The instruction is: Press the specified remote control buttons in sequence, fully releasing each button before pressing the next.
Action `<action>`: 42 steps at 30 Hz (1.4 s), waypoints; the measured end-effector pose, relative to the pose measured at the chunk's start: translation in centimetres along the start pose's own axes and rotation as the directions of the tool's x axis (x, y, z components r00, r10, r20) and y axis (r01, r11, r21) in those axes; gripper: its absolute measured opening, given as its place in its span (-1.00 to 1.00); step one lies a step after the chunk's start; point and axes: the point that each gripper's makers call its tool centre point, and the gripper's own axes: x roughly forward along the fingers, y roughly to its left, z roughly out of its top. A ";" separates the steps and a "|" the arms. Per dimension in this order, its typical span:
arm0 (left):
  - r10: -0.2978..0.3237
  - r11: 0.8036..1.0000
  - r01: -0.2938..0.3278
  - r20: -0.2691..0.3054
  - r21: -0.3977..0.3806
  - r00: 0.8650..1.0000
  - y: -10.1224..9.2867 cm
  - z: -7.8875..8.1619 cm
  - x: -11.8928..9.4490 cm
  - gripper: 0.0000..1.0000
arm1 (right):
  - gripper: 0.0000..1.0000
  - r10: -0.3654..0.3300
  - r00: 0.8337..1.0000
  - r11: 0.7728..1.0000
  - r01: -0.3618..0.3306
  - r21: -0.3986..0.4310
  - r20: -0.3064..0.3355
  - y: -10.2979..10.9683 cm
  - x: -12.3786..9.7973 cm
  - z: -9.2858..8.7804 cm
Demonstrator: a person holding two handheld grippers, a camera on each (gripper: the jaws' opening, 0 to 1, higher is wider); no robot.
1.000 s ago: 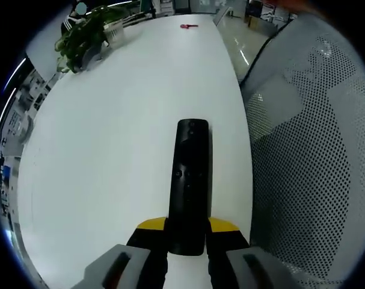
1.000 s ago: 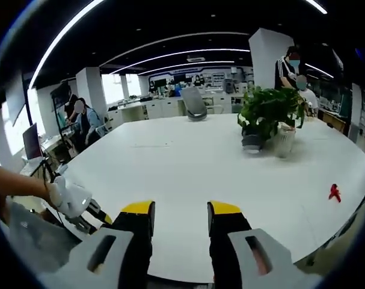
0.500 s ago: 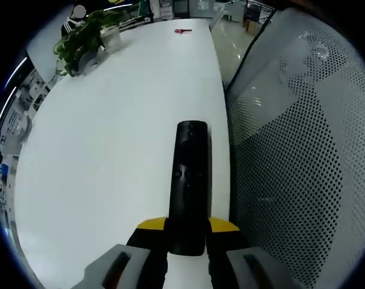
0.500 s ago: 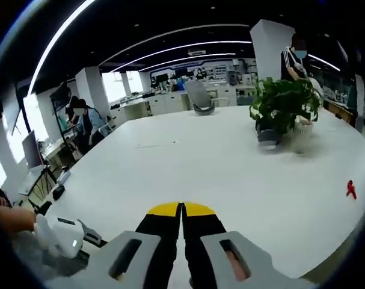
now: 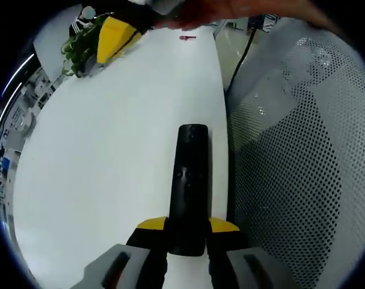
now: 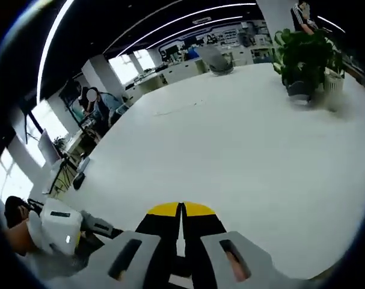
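A long black remote control [image 5: 190,180] lies lengthwise between the yellow-tipped jaws of my left gripper [image 5: 187,226], which is shut on its near end. It is held over the white table [image 5: 110,156], close to the table's right edge. My right gripper [image 5: 114,36] comes into the left gripper view at the top, held by a hand [image 5: 230,9], well beyond the remote's far end. In the right gripper view my right gripper [image 6: 181,209] has its yellow tips pressed together with nothing between them. The left gripper [image 6: 62,227] shows at the lower left.
A grey perforated chair back [image 5: 290,156] stands close along the table's right edge. A potted plant [image 5: 80,42] [image 6: 305,54] sits far across the table, with a small red object [image 5: 187,38] near the far edge. People [image 6: 95,102] sit at desks beyond the table.
My right gripper went from open to shut, then tipped down toward the table, and now enters the left gripper view at the top. The remote stays held in the left gripper.
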 end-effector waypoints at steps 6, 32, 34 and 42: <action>-0.015 1.000 0.016 0.039 -0.018 0.999 0.1 0.1 0.0 -0.51 | -1.00 0.062 0.998 0.996 -0.062 0.067 -0.002 0.8 -0.3 0.0; -0.022 1.000 0.023 0.047 -0.013 0.999 0.1 0.2 0.1 -0.51 | -1.00 0.063 0.972 0.984 -0.023 0.174 -0.228 0.0 1.5 -4.7; -0.023 1.000 0.024 0.049 -0.013 0.999 0.1 0.2 0.1 -0.51 | -1.00 0.070 0.969 0.986 -0.031 0.166 -0.235 0.2 1.7 -4.9; -0.031 0.999 0.031 0.064 -0.006 0.997 0.1 0.2 0.1 -0.51 | -1.00 0.030 0.953 0.993 0.005 0.114 -0.302 -0.3 1.9 -6.2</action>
